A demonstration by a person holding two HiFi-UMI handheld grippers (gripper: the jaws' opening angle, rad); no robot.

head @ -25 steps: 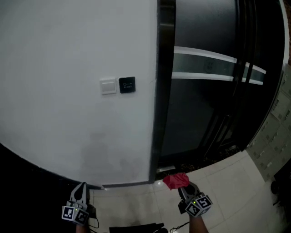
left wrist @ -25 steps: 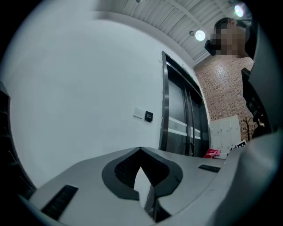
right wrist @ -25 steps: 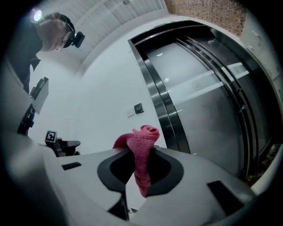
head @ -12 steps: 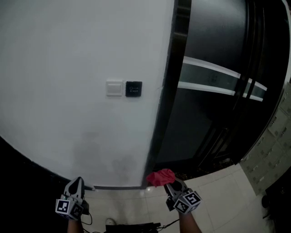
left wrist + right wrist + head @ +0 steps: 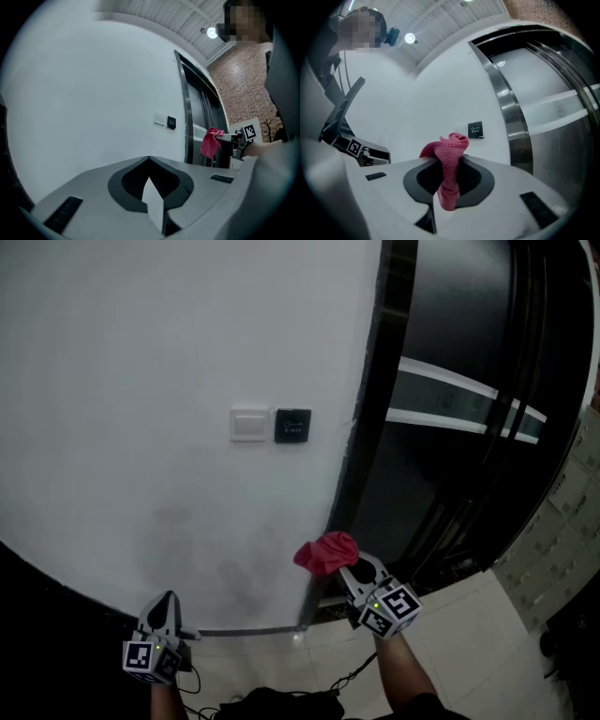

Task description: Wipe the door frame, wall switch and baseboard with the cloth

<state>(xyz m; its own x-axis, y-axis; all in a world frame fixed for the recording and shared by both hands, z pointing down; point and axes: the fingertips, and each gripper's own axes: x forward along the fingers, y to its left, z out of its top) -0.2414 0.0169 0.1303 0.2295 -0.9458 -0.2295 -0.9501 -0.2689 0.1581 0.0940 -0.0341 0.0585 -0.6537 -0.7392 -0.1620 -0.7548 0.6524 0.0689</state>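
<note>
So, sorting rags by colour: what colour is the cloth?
Pink-red cloth; best in the right gripper view.

A big white wall (image 5: 141, 352) stands in front of the left tool (image 5: 167, 601). In front of the right tool (image 5: 342, 563), and to its right, is a dark glass door (image 5: 450, 484) with two pale bands (image 5: 459, 381) across it. Under both tools the floor (image 5: 469, 615) has pale tiles. Past the right tool is a red brick wall (image 5: 239, 89). High above, a round lamp (image 5: 212, 32) shines in a ceiling (image 5: 164, 11) of white strips.
</note>
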